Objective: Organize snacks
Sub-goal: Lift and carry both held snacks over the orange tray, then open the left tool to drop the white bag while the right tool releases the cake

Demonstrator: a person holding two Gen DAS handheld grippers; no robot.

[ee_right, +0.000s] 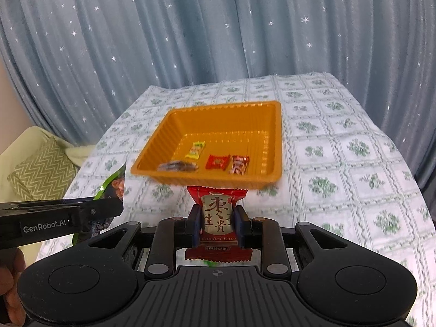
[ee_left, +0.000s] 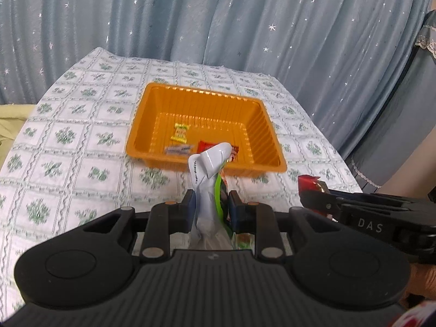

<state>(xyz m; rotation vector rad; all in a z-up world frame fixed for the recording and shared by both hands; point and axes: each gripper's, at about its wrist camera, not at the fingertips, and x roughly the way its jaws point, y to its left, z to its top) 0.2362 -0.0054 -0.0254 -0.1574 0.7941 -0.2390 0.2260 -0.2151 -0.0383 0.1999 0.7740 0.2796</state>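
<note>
1. Orange plastic tray (ee_right: 152,164): landmark, on the table (ee_right: 340,163) under a green-patterned cloth. It holds four small wrapped sweets: a yellow one (ee_right: 194,150), a red one (ee_right: 216,161), a red-and-white one (ee_right: 239,164) and a dark one (ee_right: 177,166) by the near wall.
2. Candied-date packet (ee_right: 216,209): red and gold, raised just short of the tray's near rim. Judged light, crinkly and slippery; best pinched across its flat middle.
3. Right claw (ee_right: 216,226): closed on that packet's middle, both pads pressing.
4. White-and-green snack pouch (ee_left: 209,174): raised near the tray's near rim, top flopping over. Judged soft, light and easily crumpled.
5. Left claw (ee_left: 209,209): clamped on the pouch's lower body.
</note>
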